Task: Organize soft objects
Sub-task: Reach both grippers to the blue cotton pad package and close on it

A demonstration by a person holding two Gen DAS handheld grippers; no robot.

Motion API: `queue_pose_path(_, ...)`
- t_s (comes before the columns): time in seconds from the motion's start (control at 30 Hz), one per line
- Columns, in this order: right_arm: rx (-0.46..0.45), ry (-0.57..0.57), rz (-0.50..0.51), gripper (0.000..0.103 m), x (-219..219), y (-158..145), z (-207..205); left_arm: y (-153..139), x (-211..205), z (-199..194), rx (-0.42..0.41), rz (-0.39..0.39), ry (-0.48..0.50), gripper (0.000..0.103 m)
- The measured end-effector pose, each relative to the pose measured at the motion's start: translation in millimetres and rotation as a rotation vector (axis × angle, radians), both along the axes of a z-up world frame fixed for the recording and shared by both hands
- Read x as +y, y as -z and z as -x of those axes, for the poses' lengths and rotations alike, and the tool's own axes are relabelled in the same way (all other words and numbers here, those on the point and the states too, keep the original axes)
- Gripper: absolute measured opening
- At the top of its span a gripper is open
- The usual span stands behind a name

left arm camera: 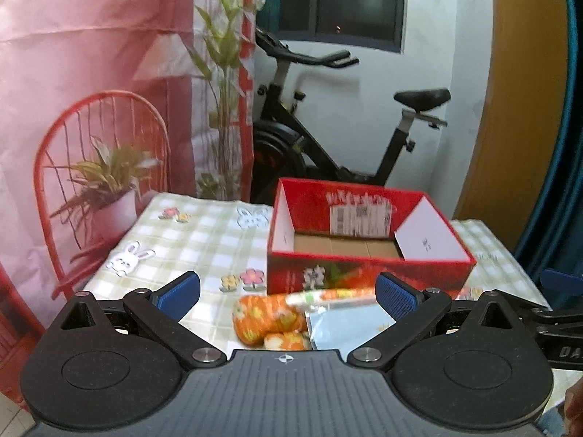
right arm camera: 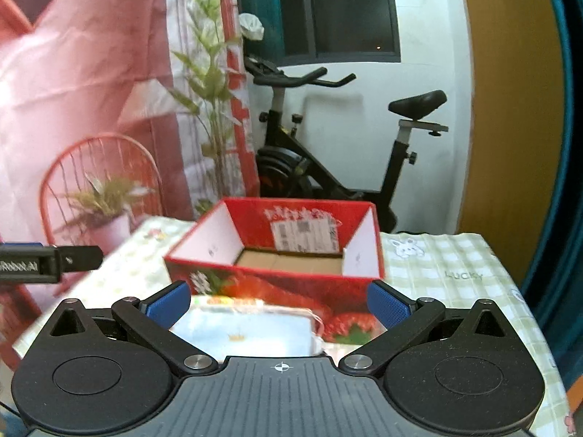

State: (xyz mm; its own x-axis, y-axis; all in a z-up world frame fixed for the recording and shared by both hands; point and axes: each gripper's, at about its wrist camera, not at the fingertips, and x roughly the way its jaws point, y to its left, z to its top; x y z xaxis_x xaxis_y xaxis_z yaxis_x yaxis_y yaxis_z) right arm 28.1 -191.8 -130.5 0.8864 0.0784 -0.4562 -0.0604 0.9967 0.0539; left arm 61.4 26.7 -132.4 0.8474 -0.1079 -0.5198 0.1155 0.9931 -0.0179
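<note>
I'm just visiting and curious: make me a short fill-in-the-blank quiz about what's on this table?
1. The open box on the table is mostly ____ outside.
2. The rolled soft bundle near the left hand-held gripper is mainly ____.
3. Behind the table stands an exercise ____.
4. The tablecloth carries cartoon ____ and flowers.

Missing words: red; orange; bike; rabbits

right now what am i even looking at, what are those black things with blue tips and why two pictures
Those are two hand-held grippers; a person carries one in each hand. Each has a camera looking forward along its blue-padded jaws, hence two pictures: one from the left gripper, one from the right gripper. Both stand open and hold nothing. On the checked tablecloth sits an open red box with only a cardboard bottom showing inside. In front of it lie an orange flowered soft bundle and a pale blue packet. An exercise bike stands behind.
</note>
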Motion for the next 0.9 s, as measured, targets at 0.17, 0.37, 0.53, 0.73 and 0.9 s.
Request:
queue_pose_path(0.17,0.044,0.029,-0.041,0.103,-10.0,26.8,-1.7,15.8,-6.0,-4.1,0.046,-0.017,0.026,0.103)
queue_pose_path(0.37,0.108,0.026,-0.061,0.093,-18.3,53.0,-8.4,38.3,-8.6,-13.2,0.125,0.007,0.054,0.097)
queue_pose_path(0.53,0.159,-0.015,-0.088,0.073,-17.1,66.7,-13.1,58.7,-6.1,-23.6,0.227,0.068,0.080,0.085)
queue_pose_path(0.73,0.201,-0.092,-0.092,0.059,-7.9,72.9,-16.3,77.0,-4.2,-29.4,0.301,0.140,0.113,0.078)
queue_pose_path(0.9,0.222,-0.107,-0.103,0.058,-7.4,75.1,-16.6,81.0,-4.5,-29.5,0.326,0.188,0.149,0.078)
